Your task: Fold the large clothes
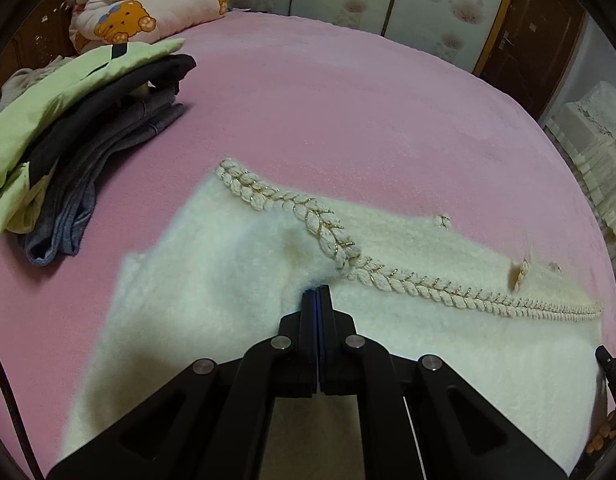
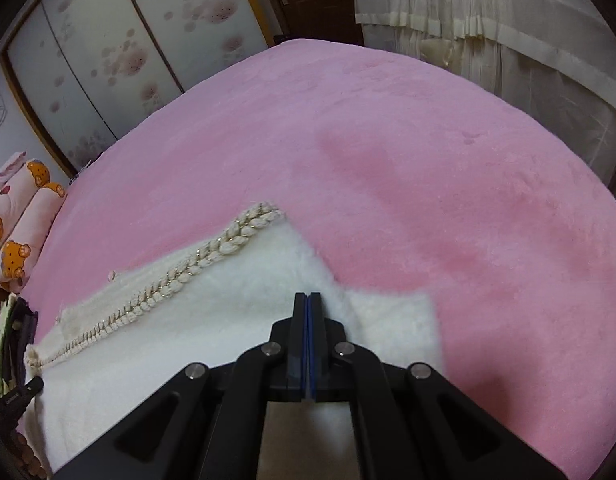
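Note:
A fluffy white garment [image 1: 212, 280] with braided cream and gold trim [image 1: 308, 216] lies spread on the pink bed [image 1: 348, 100]. My left gripper [image 1: 317, 290] is shut, its tips pressed into the white fabric near the trim; a pinch of cloth seems caught between them. In the right wrist view the same garment [image 2: 196, 320] lies at lower left, its trim [image 2: 196, 264] running diagonally. My right gripper [image 2: 307, 295] is shut, its tips over the garment's right edge; whether cloth is between them I cannot tell.
A stack of folded clothes [image 1: 68, 128], green on top of dark and grey ones, sits at the left of the bed. A bear-print quilt [image 1: 144, 4] lies at the head. Sliding wardrobe doors [image 2: 108, 52] and a cream-draped piece of furniture [image 2: 508, 28] stand beyond the bed.

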The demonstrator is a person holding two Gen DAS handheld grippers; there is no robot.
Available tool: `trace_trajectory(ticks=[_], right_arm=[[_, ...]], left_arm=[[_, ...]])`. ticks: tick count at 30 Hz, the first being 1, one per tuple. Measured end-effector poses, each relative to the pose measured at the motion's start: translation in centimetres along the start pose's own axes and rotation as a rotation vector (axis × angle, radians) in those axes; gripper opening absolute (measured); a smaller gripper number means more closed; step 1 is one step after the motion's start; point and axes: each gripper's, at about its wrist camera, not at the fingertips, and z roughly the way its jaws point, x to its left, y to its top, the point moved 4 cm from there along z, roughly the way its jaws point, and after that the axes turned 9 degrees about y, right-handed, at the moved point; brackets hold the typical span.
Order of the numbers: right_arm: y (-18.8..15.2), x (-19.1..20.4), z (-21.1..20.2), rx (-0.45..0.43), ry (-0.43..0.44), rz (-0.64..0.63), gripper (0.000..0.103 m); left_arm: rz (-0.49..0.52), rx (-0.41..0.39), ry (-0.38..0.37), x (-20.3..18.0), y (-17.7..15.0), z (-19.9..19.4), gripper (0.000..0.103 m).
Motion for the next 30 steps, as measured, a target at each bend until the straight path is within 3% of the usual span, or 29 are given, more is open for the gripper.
trace_trajectory(ticks=[4, 7, 10, 12, 18, 24, 30], right_arm=[[0.0, 0.4, -0.2, 0.012, -0.045, -0.055, 0.0], [-0.4, 0.3, -0.5, 0.013, -0.072, -0.062, 0.0], [-0.5, -0.2, -0.9, 0.012, -0.077, -0.049, 0.0], [-0.6, 0.3, -1.1, 0.012, -0.097, -0.066, 0.0], [-1.1, 0.9, -1.8, 0.013, -0.156, -0.099, 0.0], [-1.3, 1.2, -2.5, 0.028, -0.173, -0.139, 0.0], [-1.2, 1.7, -4.1, 0.022, -0.178, -0.124, 0.0]], left_arm=[[0.003, -0.018, 0.031, -0.2, 0.2, -0.7, 0.001], [-0.004, -0.023, 0.242, 2.4, 0.6, -0.2, 0.012], [-0.084, 0.043, 0.115, 5.6, 0.7, 1.5, 0.011], [-0.081, 0.053, 0.084, 6.4, 0.9, 1.5, 0.009], [0.046, 0.04, 0.158, 6.1, 0.7, 2.3, 0.006], [-0.022, 0.044, 0.133, 7.6, 0.0, 1.8, 0.001], [0.06, 0.03, 0.154, 6.5, 0.6, -0.3, 0.003]])
